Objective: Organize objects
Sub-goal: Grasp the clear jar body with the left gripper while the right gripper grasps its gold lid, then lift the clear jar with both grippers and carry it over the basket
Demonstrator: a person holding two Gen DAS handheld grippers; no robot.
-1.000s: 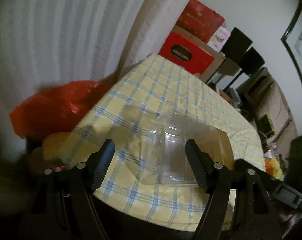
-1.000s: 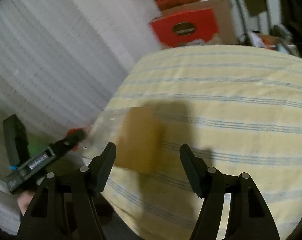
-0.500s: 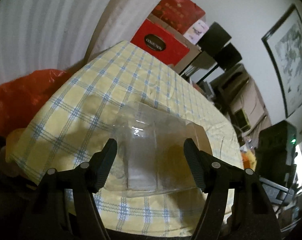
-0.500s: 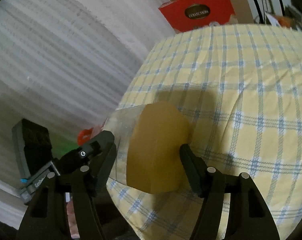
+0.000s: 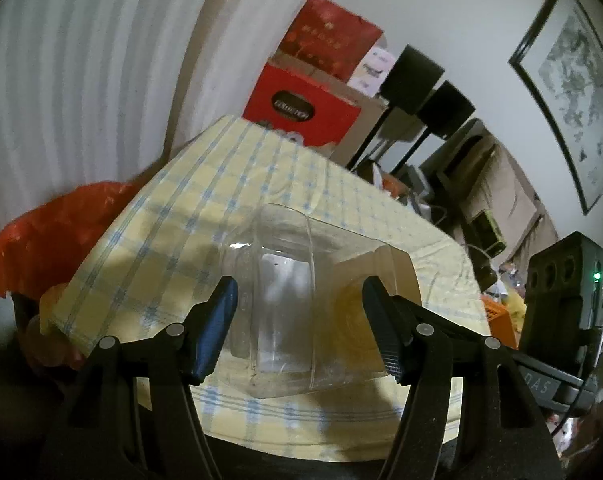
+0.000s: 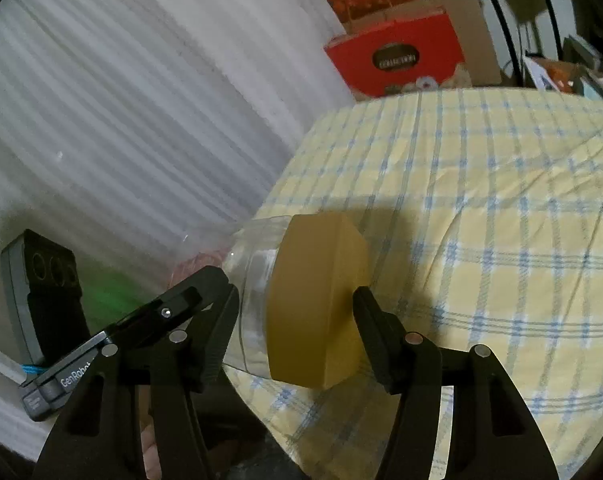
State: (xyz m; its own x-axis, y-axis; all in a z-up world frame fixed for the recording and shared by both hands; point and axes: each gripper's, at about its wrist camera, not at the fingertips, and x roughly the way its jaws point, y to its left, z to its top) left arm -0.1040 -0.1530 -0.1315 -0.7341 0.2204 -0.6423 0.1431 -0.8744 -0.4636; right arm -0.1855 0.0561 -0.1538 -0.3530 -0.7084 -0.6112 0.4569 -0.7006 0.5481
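Observation:
A clear plastic jar (image 5: 285,300) with a mustard-yellow lid (image 5: 397,268) lies on its side over the near corner of the yellow-and-blue checked tablecloth (image 5: 161,240). My left gripper (image 5: 299,292) has a finger on each side of the clear body, and its jaws are closing with the pads against the walls. In the right wrist view the jar's body (image 6: 253,280) sticks out past the table's edge. My right gripper (image 6: 295,304) straddles the lid (image 6: 317,304) with its jaws closing. One finger meets the lid's right edge, and a gap remains on the other side.
A ribbed white wall (image 6: 121,120) runs along the table's left side. A red box (image 5: 301,108) and cartons stand behind the far end. An orange plastic bag (image 5: 53,232) sits off the table's left corner. Black speakers (image 5: 409,76), shelves and clutter fill the right.
The jar has stayed between my left fingers while that view swung and rose. My right gripper has come up to the lid, which now fills its gap. Both pairs of fingers stand narrower.

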